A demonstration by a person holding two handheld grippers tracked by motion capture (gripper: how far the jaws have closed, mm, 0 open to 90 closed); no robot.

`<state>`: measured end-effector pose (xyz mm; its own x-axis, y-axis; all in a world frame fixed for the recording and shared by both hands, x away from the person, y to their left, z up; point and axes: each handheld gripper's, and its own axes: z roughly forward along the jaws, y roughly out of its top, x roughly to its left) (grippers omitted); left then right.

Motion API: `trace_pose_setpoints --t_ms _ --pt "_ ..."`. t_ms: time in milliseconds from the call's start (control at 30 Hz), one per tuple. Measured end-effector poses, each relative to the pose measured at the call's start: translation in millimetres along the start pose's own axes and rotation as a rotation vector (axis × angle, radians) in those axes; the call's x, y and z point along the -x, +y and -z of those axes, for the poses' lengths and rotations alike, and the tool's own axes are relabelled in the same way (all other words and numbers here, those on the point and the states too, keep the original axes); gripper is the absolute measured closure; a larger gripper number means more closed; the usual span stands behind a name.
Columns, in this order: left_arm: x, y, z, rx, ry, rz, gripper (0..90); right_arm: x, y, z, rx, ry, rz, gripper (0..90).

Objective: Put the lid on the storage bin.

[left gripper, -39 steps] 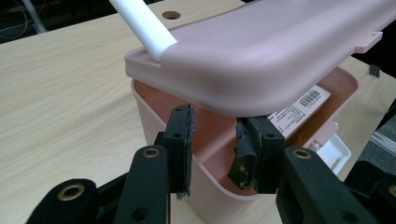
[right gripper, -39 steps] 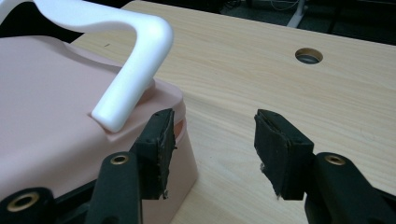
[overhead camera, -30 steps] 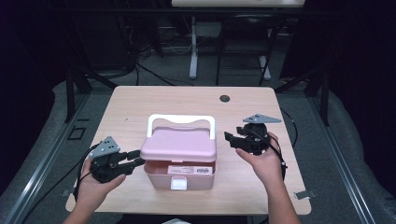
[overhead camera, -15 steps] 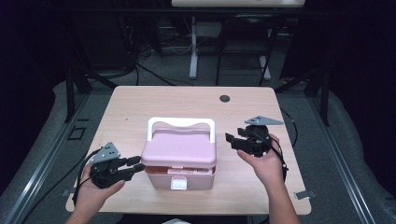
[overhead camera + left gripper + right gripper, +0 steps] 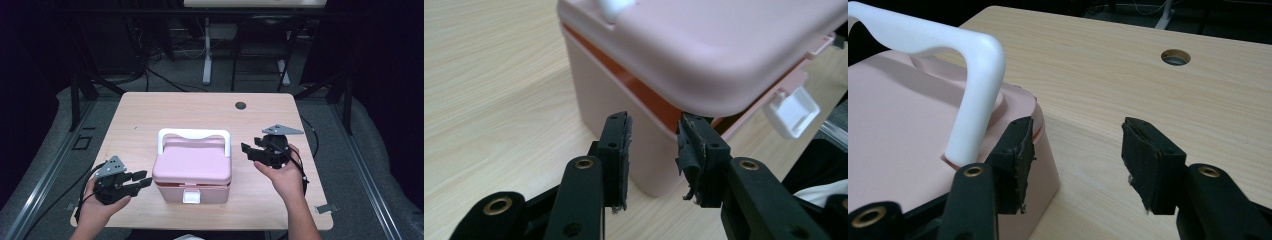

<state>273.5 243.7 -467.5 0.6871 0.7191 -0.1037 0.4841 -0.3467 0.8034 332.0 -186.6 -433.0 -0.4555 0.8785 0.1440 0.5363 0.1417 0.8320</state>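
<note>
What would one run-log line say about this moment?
box: pink lidded box, latch shut | left gripper: open at box's corner, no contact | right gripper: open beside white handle

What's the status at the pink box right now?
Left gripper open at the pink box, front-left corner. Right gripper open, off its right side. White latch shut, handle up. Nothing in the way.

A pale wooden table [image 5: 150, 120] with a round cable hole [image 5: 241, 105] near its far edge stands on grey floor [image 5: 360, 165] — the room around it is dark. Beyond it, a white table leg [image 5: 207, 55] and loose cables [image 5: 165, 80] show — black stands flank both sides.
</note>
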Motion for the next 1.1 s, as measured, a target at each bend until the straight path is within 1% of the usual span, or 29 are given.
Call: trace_pose_setpoints --t_ms 67,133,300,400,467,600,700,867,967,1100 --pt "-3.0 -0.5 1.7 0.007 -0.004 0.014 62.9 -0.4 -0.1 0.1 -0.002 0.0 0.006 46.8" --pt "-4.7 -0.5 2.9 0.013 0.006 0.017 62.9 -0.6 -0.2 0.2 -0.002 0.0 0.014 47.2" --pt "-6.6 -0.8 3.6 0.019 0.008 0.028 61.6 -0.5 -0.8 0.1 -0.004 -0.002 0.02 47.5" --pt "-9.0 -1.4 2.2 0.015 0.012 0.031 59.0 -0.9 -1.2 0.3 -0.002 -0.001 0.019 47.5" --pt "-10.6 -2.1 1.2 0.015 0.016 0.038 55.8 -1.1 -1.4 0.8 0.0 -0.001 0.018 47.4" --pt "-14.7 -3.4 -0.8 0.014 0.025 0.054 52.9 -0.4 -1.7 4.5 0.029 -0.004 0.01 47.4" --pt "-19.0 -3.6 -2.1 0.016 0.027 0.067 51.8 1.0 -3.0 6.2 0.024 -0.004 0.008 47.2" --pt "-25.3 2.5 -4.7 0.015 0.03 0.079 50.7 2.8 -6.5 5.2 0.013 -0.003 0.003 47.1" --pt "-29.8 8.4 -7.8 0.019 0.034 0.086 50.5 3.5 -7.6 5.0 0.017 0.0 -0.002 47.1" --pt "-34.8 16.4 -12.3 0.026 0.043 0.088 50.0 3.8 -7.7 6.7 0.036 -0.004 -0.003 47.1"
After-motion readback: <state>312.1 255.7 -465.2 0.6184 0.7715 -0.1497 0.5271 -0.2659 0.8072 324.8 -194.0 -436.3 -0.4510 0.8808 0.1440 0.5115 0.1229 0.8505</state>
